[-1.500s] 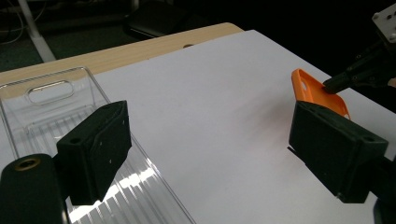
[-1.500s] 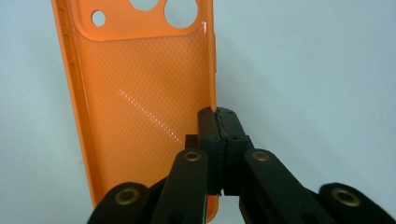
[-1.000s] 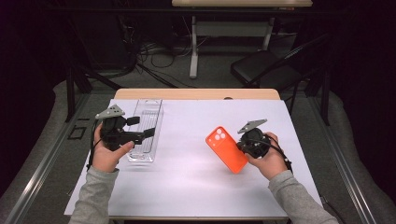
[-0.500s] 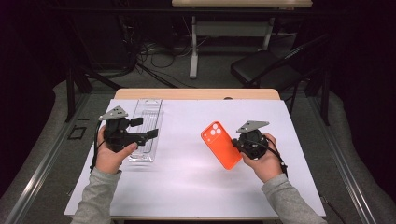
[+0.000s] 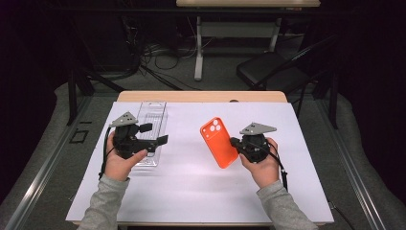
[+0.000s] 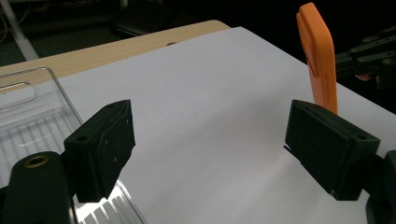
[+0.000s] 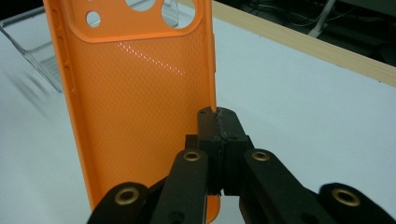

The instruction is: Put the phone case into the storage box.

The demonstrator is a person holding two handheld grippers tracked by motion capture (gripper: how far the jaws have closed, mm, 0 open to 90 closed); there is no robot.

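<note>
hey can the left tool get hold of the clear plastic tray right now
Probably yes. The left tool hangs open with nothing between its jaws, right over the clear plastic tray, and nothing lies between them. The orange phone case sits far off, clamped in the right tool.

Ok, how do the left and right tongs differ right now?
The left tongs stand wide open with nothing between them; the right tongs are shut on the edge of the orange phone case. The left hover beside the clear plastic tray; the right hold the case up off the white sheet. Both are black.

Left hand-held gripper [image 5: 154,135] agape, right hand-held gripper [image 5: 233,143] clamped
</note>
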